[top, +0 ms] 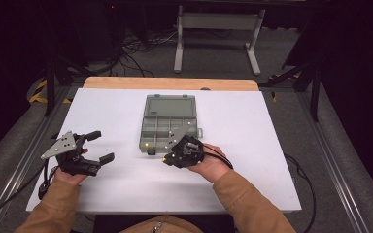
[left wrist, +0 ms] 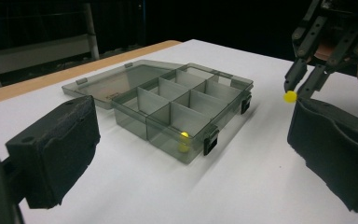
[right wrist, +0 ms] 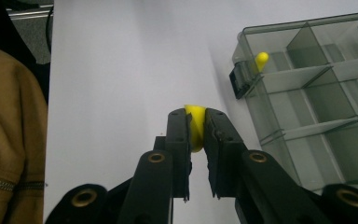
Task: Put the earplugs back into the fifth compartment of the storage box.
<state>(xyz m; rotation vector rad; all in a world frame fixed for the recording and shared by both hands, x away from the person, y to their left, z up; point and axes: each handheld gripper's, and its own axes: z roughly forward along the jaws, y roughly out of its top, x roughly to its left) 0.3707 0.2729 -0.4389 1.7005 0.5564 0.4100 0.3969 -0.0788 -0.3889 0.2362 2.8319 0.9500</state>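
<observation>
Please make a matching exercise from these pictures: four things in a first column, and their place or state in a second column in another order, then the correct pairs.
Things
1. left gripper
2. right gripper
3. storage box
4. yellow piece in the box

States
A. lid open, lying flat on the table
B. in a corner compartment beside a latch
C. open, holding nothing
D. shut on a yellow piece

Pairs: 1-C, 2-D, 3-A, 4-B

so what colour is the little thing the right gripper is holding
Yellow. The small piece pinched in the right gripper shows best in the right gripper view.
</observation>
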